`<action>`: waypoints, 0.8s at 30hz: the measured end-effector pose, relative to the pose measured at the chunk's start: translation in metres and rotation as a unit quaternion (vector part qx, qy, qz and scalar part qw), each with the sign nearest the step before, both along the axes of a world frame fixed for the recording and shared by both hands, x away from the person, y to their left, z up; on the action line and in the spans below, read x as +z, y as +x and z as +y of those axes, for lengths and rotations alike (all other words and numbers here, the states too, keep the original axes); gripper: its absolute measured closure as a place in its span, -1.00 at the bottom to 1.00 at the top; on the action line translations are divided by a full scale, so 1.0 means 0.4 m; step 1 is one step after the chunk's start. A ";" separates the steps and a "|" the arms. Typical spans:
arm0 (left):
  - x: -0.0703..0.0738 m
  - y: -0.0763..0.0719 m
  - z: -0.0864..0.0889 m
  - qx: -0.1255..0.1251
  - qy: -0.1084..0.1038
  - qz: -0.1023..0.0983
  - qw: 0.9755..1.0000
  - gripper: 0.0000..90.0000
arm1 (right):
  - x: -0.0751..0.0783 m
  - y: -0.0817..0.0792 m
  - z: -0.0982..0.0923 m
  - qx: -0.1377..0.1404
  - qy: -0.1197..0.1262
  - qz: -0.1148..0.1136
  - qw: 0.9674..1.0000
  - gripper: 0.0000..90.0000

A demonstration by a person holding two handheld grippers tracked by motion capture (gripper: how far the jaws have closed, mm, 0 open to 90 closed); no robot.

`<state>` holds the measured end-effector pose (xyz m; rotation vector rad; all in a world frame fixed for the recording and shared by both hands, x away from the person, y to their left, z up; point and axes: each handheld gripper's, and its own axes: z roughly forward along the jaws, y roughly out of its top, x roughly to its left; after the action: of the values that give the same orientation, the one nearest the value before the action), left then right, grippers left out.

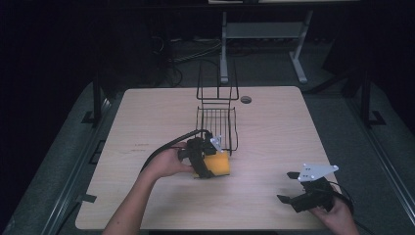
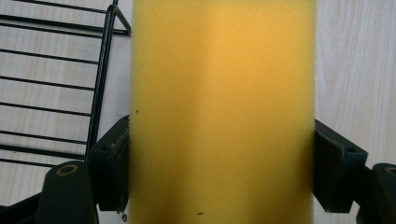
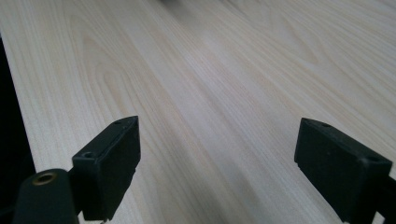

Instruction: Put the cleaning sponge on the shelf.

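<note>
A yellow sponge is clamped in my left gripper, just in front of the black wire rack at the table's middle. In the left gripper view the sponge stands between both black pads, pressed on its two sides, with the rack's wires close on the left. My right gripper rests low at the table's front right, its jaws wide apart. The right gripper view has its pads over bare wood, my right gripper holding nothing.
The light wooden table has a round cable hole behind the rack. A white desk frame and cables lie on the dark floor beyond the far edge.
</note>
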<state>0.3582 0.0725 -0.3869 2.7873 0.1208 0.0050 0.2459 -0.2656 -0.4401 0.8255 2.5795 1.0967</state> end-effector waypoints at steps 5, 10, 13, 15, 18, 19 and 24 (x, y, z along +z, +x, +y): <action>0.003 0.017 0.000 0.001 -0.001 0.001 1.000 -0.51 | 0.000 0.003 -0.001 0.001 0.000 0.002 1.000 -0.69; 0.001 0.034 0.001 0.009 -0.008 0.004 1.000 -0.51 | 0.000 0.005 -0.001 0.000 0.001 0.005 1.000 -0.69; 0.000 0.046 -0.002 0.009 -0.003 0.005 1.000 -0.51 | 0.000 0.006 -0.002 0.002 0.001 0.003 1.000 -0.69; 0.002 0.049 -0.005 0.008 -0.004 0.005 1.000 -0.51 | 0.000 0.006 -0.002 0.000 0.002 0.005 1.000 -0.69; 0.007 0.055 -0.010 0.007 -0.003 0.003 1.000 -0.51 | 0.000 0.007 -0.005 0.001 0.002 0.003 1.000 -0.69; 0.009 0.056 -0.011 0.008 -0.006 0.000 1.000 -0.51 | 0.000 0.007 -0.006 0.000 0.002 0.003 1.000 -0.69; 0.013 0.069 -0.011 0.008 -0.004 0.003 1.000 -0.51 | 0.002 0.007 -0.006 -0.001 0.003 0.004 1.000 -0.69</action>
<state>0.3859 0.0682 -0.3816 2.7776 0.1446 0.0014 0.2485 -0.2680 -0.4392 0.8358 2.5831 1.1033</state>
